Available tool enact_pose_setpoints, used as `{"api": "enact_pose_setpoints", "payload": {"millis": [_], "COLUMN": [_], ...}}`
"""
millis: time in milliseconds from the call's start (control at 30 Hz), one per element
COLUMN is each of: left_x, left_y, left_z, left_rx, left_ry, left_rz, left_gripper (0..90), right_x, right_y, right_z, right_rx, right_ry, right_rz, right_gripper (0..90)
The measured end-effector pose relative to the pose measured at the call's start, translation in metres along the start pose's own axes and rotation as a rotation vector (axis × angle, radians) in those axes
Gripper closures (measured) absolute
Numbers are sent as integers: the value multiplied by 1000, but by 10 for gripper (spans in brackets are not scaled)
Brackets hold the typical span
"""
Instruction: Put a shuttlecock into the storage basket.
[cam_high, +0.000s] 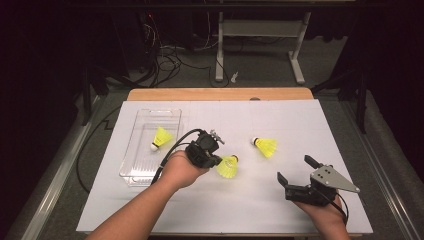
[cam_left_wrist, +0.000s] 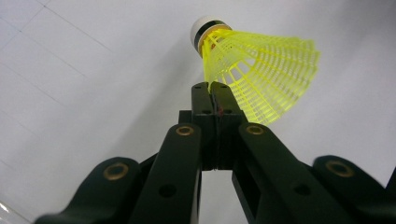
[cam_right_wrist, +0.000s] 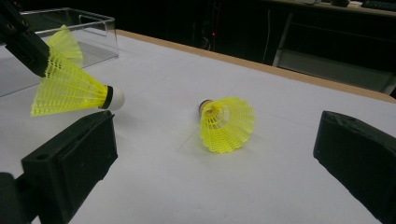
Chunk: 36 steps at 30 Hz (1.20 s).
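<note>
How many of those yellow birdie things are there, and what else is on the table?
Yellow shuttlecocks: 3 (one in the clear tray, one held by the left gripper, one lying on the table)
Clear tray: 1
Grippers: 2 (left, right)
Total: 6

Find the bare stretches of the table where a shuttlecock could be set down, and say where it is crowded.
Free: the white sheet beyond the loose shuttlecock, and the near strip between the two forearms. Crowded: the clear bin, holding one shuttlecock, and the middle, where the left gripper pinches a third shuttlecock; the right gripper stands open.
</note>
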<state>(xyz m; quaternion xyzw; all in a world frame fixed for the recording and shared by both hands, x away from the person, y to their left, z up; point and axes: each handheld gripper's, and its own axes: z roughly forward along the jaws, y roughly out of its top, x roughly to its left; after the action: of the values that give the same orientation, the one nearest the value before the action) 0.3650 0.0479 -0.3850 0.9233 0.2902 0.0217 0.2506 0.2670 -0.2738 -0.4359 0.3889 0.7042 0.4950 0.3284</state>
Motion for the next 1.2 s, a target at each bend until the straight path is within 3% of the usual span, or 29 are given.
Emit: {"api": "enact_pose_setpoints", "payload": {"millis": [500, 1200], "left_x": [12, 26], "left_y": [-9, -17], "left_z": [-9, -38], "left_rx": [0, -5], "left_ry": [-5, 30], "left_rz": [-21, -49], "left_gripper": [900, 900], "right_x": [1, 2], "right_y": [0, 0], "right_z": [1, 1], "right_rx": [7, 5], "right_ry": [1, 0], "right_rz": [-7, -11], "right_gripper": [0, 0]}}
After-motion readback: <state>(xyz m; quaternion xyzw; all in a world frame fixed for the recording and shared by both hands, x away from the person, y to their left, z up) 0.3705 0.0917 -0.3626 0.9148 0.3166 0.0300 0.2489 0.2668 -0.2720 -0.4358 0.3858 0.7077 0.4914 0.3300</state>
